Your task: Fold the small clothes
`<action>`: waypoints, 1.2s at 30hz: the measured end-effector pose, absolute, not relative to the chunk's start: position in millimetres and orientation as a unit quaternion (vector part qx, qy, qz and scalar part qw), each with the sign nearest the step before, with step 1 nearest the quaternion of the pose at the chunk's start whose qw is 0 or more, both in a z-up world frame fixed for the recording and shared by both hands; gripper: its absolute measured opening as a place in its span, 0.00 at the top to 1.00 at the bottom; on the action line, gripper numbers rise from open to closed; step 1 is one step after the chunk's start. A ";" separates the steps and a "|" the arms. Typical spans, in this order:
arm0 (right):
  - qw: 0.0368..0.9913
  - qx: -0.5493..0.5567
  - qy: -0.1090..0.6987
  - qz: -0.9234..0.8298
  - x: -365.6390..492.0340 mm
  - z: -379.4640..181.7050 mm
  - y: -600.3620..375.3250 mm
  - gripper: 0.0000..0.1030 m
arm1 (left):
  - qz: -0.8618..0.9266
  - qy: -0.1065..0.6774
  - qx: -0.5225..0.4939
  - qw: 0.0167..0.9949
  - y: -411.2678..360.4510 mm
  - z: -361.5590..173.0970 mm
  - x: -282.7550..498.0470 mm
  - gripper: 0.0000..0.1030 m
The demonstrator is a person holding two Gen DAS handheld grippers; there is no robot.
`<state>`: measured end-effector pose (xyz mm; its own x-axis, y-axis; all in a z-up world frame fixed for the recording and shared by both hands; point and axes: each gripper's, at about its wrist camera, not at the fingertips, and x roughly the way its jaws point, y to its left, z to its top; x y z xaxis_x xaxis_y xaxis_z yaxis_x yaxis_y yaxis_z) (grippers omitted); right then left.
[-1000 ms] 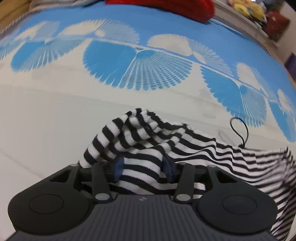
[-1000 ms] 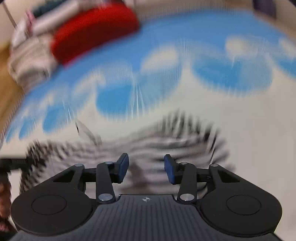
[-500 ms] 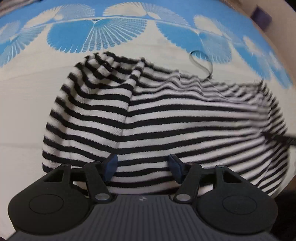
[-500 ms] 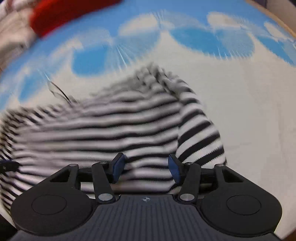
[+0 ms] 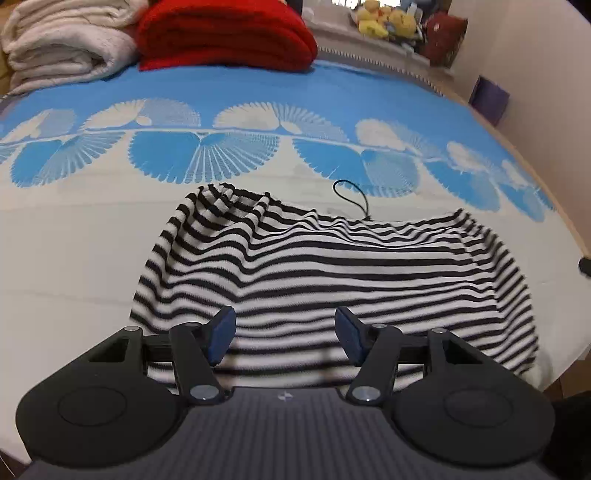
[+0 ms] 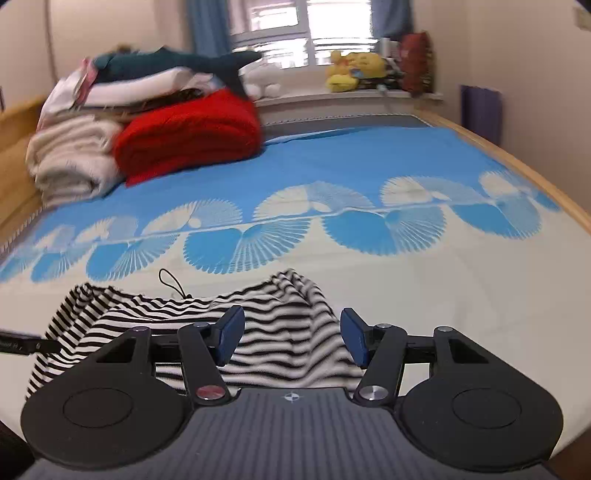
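A small black-and-white striped garment (image 5: 332, 266) lies folded in a rumpled rectangle on the bed's white and blue sheet (image 5: 74, 236). It also shows in the right wrist view (image 6: 280, 328). A thin black loop (image 5: 351, 194) sticks out at its far edge. My left gripper (image 5: 284, 332) is open and empty, just above the garment's near left part. My right gripper (image 6: 291, 336) is open and empty, above the garment's near right part. A black tip of the left gripper (image 6: 22, 345) shows at the left edge of the right wrist view.
A folded red blanket (image 5: 225, 33) and a cream blanket (image 5: 66, 48) lie stacked at the head of the bed, also seen in the right wrist view (image 6: 184, 133). Plush toys (image 6: 351, 70) sit on the windowsill. The bed's wooden edge (image 6: 517, 162) runs along the right.
Both grippers have let go of the garment, drawn back and tilted up. The garment now lies folded on the sheet, and the far end of the bed has come into view.
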<state>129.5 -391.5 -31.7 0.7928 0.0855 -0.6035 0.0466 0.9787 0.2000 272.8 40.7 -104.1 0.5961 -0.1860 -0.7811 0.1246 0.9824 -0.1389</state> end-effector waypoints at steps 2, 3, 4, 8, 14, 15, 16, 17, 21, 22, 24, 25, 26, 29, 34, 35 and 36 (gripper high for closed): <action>0.937 0.124 0.326 -0.002 117.0 -37.3 -400.7 0.42 | -0.087 0.425 -0.035 0.900 38.0 -99.7 252.1 0.46; 0.936 0.130 0.326 -0.007 112.1 -38.9 -403.6 0.42 | -0.085 0.420 -0.034 0.903 37.3 -99.3 241.6 0.48; 0.937 0.131 0.324 -0.010 108.4 -40.7 -404.5 0.42 | -0.081 0.417 -0.031 0.905 35.6 -100.7 232.9 0.54; 0.938 0.121 0.325 -0.010 100.9 -43.5 -405.2 0.42 | -0.063 0.414 -0.035 0.907 37.1 -105.7 207.2 0.69; 0.941 0.113 0.319 0.008 98.6 -40.6 -398.2 0.42 | -0.055 0.410 -0.072 0.908 62.7 -108.4 193.1 0.73; 0.941 0.109 0.319 0.010 98.4 -40.4 -396.3 0.42 | -0.052 0.413 -0.083 0.906 68.8 -110.0 192.9 0.73; 0.942 0.103 0.319 0.013 99.0 -40.5 -394.5 0.42 | -0.049 0.416 -0.095 0.903 75.5 -112.5 193.4 0.73; 0.943 0.097 0.319 0.015 99.6 -40.7 -393.1 0.42 | -0.046 0.420 -0.106 0.900 81.9 -115.0 194.1 0.73; 0.943 0.095 0.319 0.007 100.9 -42.4 -395.9 0.42 | -0.031 0.471 -0.189 0.861 114.3 -139.3 200.0 0.73; 0.942 0.101 0.320 0.003 100.6 -43.9 -398.6 0.42 | -0.028 0.483 -0.209 0.850 119.8 -144.9 201.0 0.72; 0.939 0.114 0.325 -0.006 101.4 -46.8 -403.5 0.42 | -0.016 0.497 -0.242 0.833 131.2 -154.5 203.0 0.71; 0.937 0.121 0.327 -0.008 102.5 -47.1 -405.3 0.42 | -0.005 0.502 -0.255 0.826 135.9 -158.2 203.9 0.70; 0.937 0.126 0.326 -0.008 103.2 -46.7 -406.6 0.42 | 0.002 0.505 -0.267 0.821 139.4 -160.9 204.5 0.68; 0.936 0.134 0.324 -0.010 105.9 -46.6 -407.0 0.42 | 0.033 0.516 -0.309 0.798 152.0 -170.0 206.5 0.55; 0.938 0.127 0.323 -0.008 110.5 -47.1 -403.4 0.42 | 0.068 0.523 -0.360 0.770 164.5 -184.9 208.3 0.55; 0.938 0.124 0.323 -0.008 111.6 -47.2 -403.0 0.42 | 0.071 0.523 -0.368 0.765 165.2 -187.6 209.4 0.55; 0.938 0.122 0.323 -0.008 112.3 -47.3 -402.8 0.42 | 0.076 0.522 -0.378 0.761 166.3 -191.4 209.6 0.55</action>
